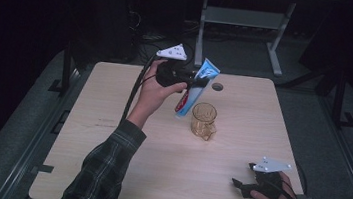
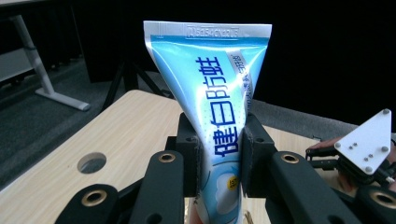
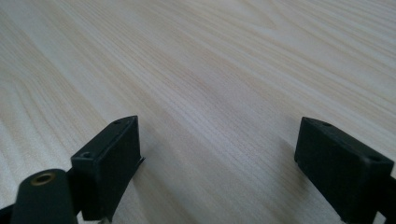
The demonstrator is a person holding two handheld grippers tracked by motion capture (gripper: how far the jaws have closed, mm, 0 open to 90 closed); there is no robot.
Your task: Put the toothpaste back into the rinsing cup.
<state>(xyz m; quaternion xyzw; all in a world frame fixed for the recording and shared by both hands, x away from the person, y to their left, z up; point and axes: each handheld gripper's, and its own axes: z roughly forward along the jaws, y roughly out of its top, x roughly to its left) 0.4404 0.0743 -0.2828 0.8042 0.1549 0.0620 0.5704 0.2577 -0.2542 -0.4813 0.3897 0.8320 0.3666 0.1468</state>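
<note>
A blue and white toothpaste tube [image 1: 197, 87] with a red cap end hangs tilted above the table, crimped end up, cap end down by the rim of an amber glass mug [image 1: 203, 121]. My left gripper [image 1: 197, 82] is shut on the tube's middle. In the left gripper view both pads press the tube [image 2: 219, 116] from either side, my left gripper [image 2: 219, 161] holding it upright before the camera. My right gripper [image 1: 240, 184] rests low at the table's near right corner, jaws wide apart. In the right gripper view my right gripper [image 3: 219, 161] has bare wood between its pads.
The light wooden table [image 1: 110, 137] has a round cable hole [image 1: 217, 86] near its far edge, just right of the tube. A desk frame [image 1: 243, 21] stands behind the table on dark floor. The other hand's gripper plate [image 2: 369, 140] appears at right in the left gripper view.
</note>
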